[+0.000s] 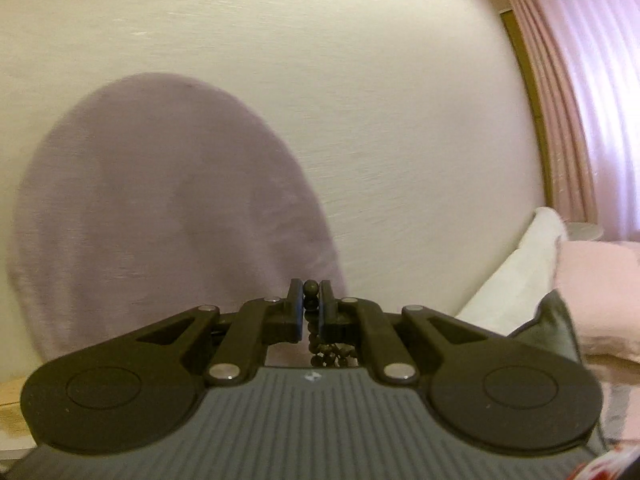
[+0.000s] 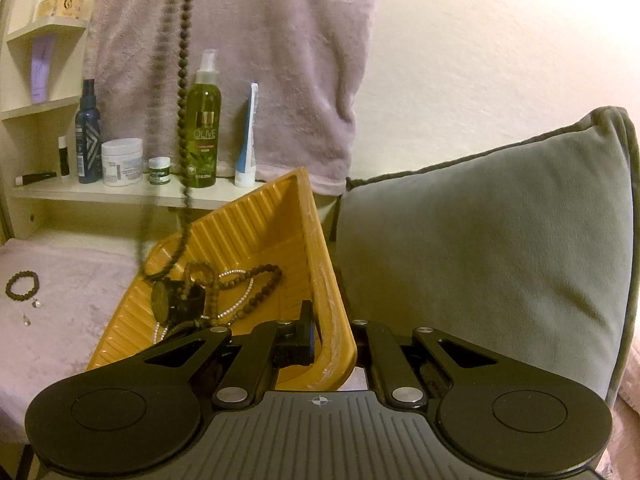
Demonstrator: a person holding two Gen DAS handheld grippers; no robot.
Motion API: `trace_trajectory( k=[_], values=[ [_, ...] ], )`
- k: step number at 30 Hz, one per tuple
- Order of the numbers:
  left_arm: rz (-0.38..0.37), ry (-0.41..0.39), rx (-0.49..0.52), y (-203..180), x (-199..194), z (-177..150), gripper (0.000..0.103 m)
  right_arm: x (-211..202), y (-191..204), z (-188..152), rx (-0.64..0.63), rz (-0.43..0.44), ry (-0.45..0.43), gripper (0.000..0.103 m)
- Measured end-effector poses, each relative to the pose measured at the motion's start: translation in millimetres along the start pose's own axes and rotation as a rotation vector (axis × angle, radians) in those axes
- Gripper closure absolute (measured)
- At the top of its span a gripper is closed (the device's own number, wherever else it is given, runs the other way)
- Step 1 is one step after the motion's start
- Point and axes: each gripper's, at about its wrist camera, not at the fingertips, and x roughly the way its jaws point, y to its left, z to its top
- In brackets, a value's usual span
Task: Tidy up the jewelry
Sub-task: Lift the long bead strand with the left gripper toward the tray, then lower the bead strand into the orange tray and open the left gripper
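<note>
**Right wrist view: beads hanging, tray pinched**

A dark bead necklace (image 2: 183,92) is dangling above the yellow tray (image 2: 276,216), its top clamped in the left gripper (image 1: 311,289). The right gripper (image 2: 334,340) is pinching the tray's rim, beside a grey cushion (image 2: 500,248).

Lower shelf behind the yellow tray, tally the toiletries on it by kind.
Spray bottles: 2
Jars: 2
Tubes: 2
Small stick: 1
Total: 7
</note>
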Motion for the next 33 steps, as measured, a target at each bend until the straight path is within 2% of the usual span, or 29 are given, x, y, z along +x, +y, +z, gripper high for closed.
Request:
trace_trajectory(
  k=[6,10,18,24,30,33],
  values=[
    [-0.078,0.027,-0.036,-18,15,-7,0.097,1,-2,-2,0.008,-0.002,0.005,0.097],
    [-0.128,0.120,-0.063,-27,33,-35,0.097,2,-2,-1,0.008,-0.001,0.004,0.097],
    [-0.203,0.401,-0.106,-48,60,-134,0.097,3,-3,-2,0.008,-0.002,0.005,0.097],
    [-0.251,0.542,-0.138,-63,63,-200,0.097,4,-3,-1,0.005,-0.006,0.008,0.097],
    [-0.296,0.605,-0.154,-75,64,-228,0.095,6,-3,-1,0.006,-0.006,0.012,0.097],
    [-0.286,0.596,-0.165,-71,59,-230,0.082,6,-4,-1,0.010,-0.005,0.013,0.097]
  ],
)
